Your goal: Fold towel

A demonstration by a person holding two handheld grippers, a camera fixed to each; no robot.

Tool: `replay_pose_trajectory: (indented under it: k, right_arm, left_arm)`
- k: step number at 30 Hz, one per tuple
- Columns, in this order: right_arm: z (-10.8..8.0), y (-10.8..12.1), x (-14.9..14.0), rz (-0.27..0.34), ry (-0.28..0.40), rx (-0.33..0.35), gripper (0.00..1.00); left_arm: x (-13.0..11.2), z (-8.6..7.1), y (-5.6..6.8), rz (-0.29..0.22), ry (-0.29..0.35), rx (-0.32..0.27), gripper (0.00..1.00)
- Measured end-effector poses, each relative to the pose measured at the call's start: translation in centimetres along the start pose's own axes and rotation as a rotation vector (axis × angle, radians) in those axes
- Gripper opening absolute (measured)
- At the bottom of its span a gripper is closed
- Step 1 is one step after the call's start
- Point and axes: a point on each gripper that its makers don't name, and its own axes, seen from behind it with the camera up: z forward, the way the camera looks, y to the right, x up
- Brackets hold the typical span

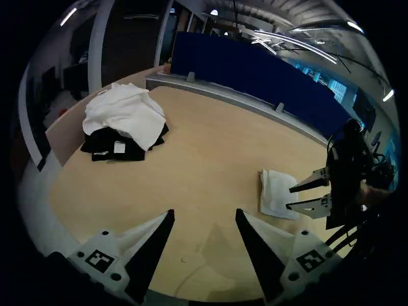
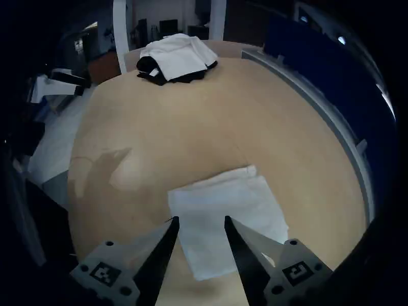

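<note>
A white towel (image 2: 229,214) lies folded flat in a small rectangle on the wooden table (image 2: 178,127). My right gripper (image 2: 201,220) hovers open over its near edge, nothing between the fingers. In the left gripper view the same towel (image 1: 275,193) lies at the right, and the right gripper (image 1: 291,198) stands at its right edge, held by a person's hand. My left gripper (image 1: 204,214) is open over bare table (image 1: 204,132), well to the left of the towel.
A pile of white and black cloths (image 1: 125,122) sits at the table's far left corner; it lies at the far end in the right gripper view (image 2: 176,64). A blue partition (image 1: 255,76) with a grey rail runs along the far edge. The table's near edge drops to the floor (image 2: 51,148).
</note>
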Motion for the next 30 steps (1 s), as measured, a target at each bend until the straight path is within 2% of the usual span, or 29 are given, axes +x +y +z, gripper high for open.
replay_pose_trajectory:
  k: [6,14,22,26,30]
  right_arm:
    - [-1.0,-0.1,-2.4,0.057,-0.019,-0.024,0.68]
    - [-2.2,-1.3,-6.7,0.123,-0.057,-0.043,0.68]
    - [-2.2,-1.7,-9.2,0.173,-0.086,-0.073,0.68]
    - [-1.8,-1.7,-9.9,0.193,-0.102,-0.084,0.65]
    - [-1.3,-1.6,-10.2,0.222,-0.113,-0.094,0.56]
  left_arm:
    - [0.1,0.0,0.2,-0.005,0.002,-0.004,0.89]
    - [0.2,0.2,0.5,-0.007,-0.001,-0.011,0.89]
    - [0.1,0.4,1.1,0.000,-0.003,-0.020,0.89]
    - [0.2,0.5,1.2,0.004,-0.003,-0.023,0.89]
    - [0.4,0.4,1.2,0.003,-0.002,-0.023,0.89]
